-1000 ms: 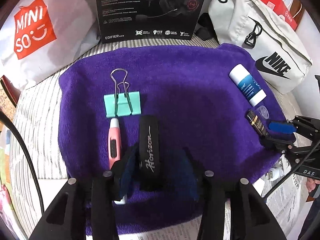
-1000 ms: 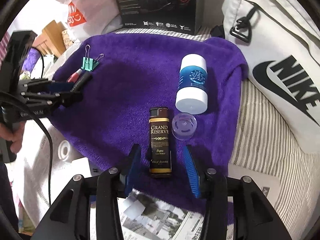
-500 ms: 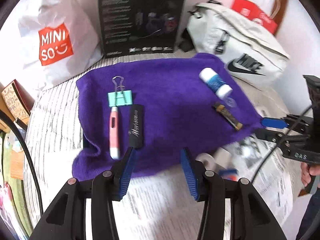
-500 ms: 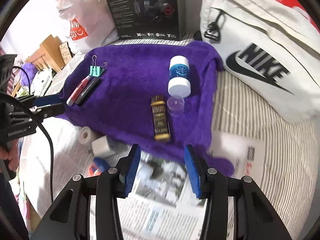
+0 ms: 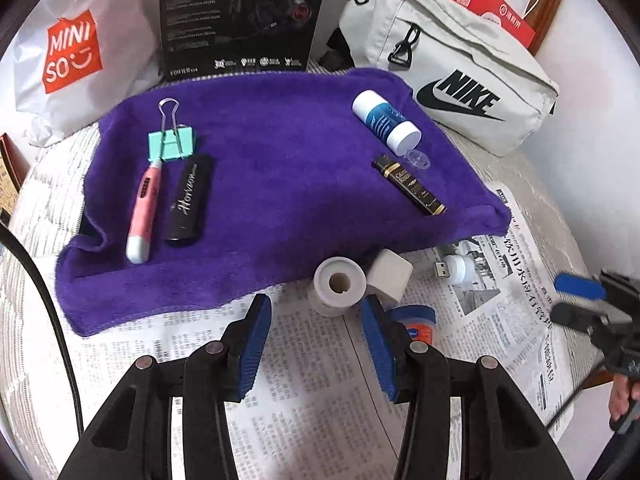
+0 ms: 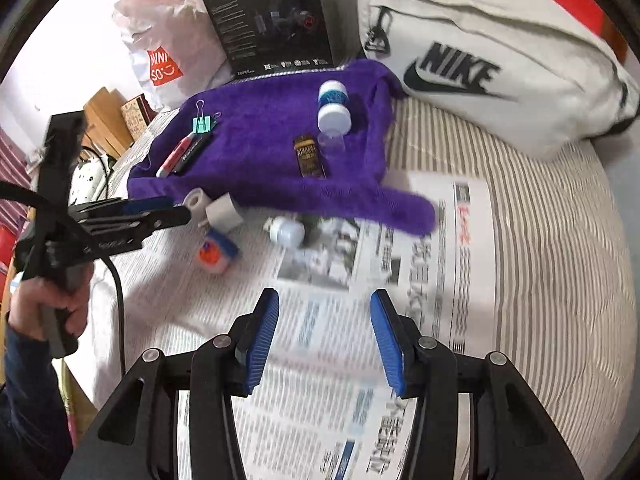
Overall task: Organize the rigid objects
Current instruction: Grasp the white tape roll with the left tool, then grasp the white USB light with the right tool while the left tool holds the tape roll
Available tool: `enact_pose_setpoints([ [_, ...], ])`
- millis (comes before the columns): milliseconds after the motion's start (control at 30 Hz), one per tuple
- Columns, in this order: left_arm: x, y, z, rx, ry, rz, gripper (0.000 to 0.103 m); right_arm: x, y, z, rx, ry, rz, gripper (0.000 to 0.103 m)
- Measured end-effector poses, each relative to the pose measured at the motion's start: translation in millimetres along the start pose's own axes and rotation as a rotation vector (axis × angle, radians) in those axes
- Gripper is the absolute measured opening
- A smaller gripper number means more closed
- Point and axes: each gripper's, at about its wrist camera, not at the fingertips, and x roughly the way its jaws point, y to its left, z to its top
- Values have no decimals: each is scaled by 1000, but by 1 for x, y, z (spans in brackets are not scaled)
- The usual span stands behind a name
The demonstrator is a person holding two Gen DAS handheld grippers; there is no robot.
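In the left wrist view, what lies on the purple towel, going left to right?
Pink pen-shaped tool → mint binder clip → black Horizon case → blue-and-white tube → black-and-gold Grand Reserve box, all on the purple towel. I left out the clear cap, which overlaps the last two.

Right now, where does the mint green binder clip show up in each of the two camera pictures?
Left wrist view: binder clip upper left, at the purple towel's far left end.
Right wrist view: binder clip small, left of centre, upper part, on the same end.
Shared landmark: the pink pen just below it.
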Motion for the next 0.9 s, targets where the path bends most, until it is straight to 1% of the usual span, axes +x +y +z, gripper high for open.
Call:
enact_pose_setpoints([
  [67,3,0,0,-2,3,6,45,1,-6,-8,36,7,30,48],
  [167,6,1,2,-20,3,19,45,6,-11,-15,53,24,15,48],
  [267,10,-4,5,-26,9,40,45,13,-14,-19,80,40,36,48],
  [333,12,-8,6,-26,8,52,44,15,-13,-20,78,44,41,48],
  [467,20,-12,7,-36,36,98,43,17,-9,-19,67,41,62,48],
  [567,23,-13,8,-59,38,91,42,19,-8,-19,64,46,77,48],
  [633,26,-13,9,-74,42,88,39,21,-7,-19,58,51,82,48],
  [667,27,-14,9,-76,45,86,35,23,-6,-20,55,58,84,48],
  [700,28,-15,10,-79,47,85,28,25,-7,-20,55,62,86,48],
  [900,26,-10,6,-72,41,70,28,33,-6,-27,50,87,84,48],
])
